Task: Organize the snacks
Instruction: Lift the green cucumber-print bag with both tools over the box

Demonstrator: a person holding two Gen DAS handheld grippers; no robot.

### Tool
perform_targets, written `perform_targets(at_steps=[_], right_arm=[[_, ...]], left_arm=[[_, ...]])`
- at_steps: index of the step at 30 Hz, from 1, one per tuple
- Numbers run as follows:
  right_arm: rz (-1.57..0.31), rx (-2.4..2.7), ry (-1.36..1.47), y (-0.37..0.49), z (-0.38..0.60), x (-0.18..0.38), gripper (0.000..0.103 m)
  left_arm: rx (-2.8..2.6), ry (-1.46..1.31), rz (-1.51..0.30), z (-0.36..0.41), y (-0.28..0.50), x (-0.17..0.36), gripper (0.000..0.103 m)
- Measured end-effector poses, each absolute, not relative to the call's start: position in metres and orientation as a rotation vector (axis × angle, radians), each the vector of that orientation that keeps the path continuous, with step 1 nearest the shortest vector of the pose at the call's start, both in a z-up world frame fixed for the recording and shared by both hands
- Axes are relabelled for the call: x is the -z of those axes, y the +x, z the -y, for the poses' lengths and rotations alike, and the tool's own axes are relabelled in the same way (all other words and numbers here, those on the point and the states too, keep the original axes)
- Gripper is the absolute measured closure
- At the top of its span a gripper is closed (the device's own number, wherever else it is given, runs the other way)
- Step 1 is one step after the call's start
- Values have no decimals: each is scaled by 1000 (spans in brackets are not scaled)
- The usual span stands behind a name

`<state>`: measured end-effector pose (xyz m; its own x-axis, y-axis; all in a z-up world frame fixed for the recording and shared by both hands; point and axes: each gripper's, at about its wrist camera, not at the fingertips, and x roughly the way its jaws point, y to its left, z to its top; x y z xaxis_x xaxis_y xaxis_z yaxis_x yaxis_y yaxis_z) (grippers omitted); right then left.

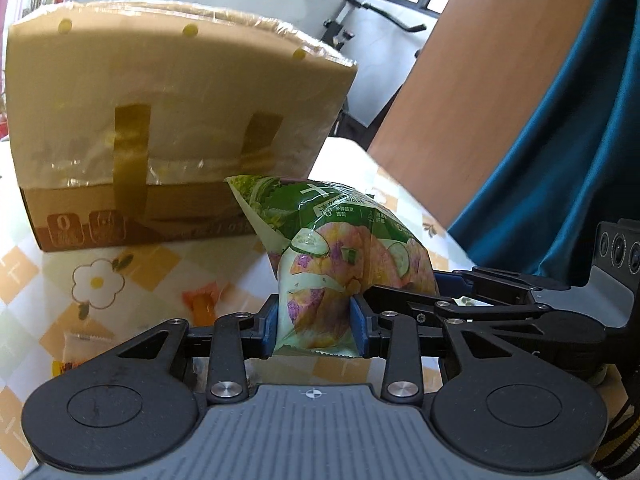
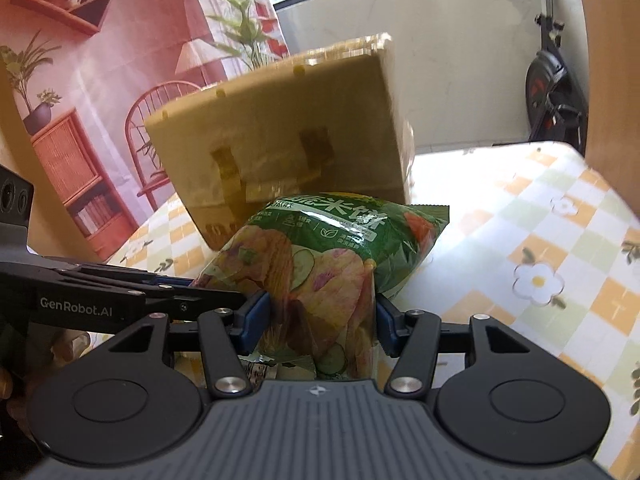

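Observation:
A green snack bag (image 1: 344, 248) printed with cucumber slices and rice crackers is held by both grippers at once. My left gripper (image 1: 316, 326) is shut on the bag's near left end. My right gripper (image 2: 322, 322) is shut on the same bag (image 2: 328, 256) at its near right end. The bag is lifted a little above the table, just in front of a tall cardboard box (image 1: 172, 120) with yellow tape strips. The box also shows in the right wrist view (image 2: 288, 132). The right gripper's arm (image 1: 500, 292) lies beside the bag in the left wrist view.
The table has a checked yellow and white cloth with flowers (image 2: 536, 276). A small snack packet (image 1: 76, 348) lies on the cloth at the left. A wooden panel (image 1: 480, 92) and a teal curtain (image 1: 580, 140) stand to the right. An exercise bike (image 2: 552, 72) stands behind the table.

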<state>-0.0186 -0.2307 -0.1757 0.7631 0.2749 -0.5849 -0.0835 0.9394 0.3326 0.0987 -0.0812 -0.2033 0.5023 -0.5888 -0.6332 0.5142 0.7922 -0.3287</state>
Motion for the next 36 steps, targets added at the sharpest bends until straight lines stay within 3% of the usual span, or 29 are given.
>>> perform_targets(at_steps=[36], right_arm=[[-498,-198,163,-6,211,79,46]], left_arm=[[679,-117,-559,62,90,118,64]])
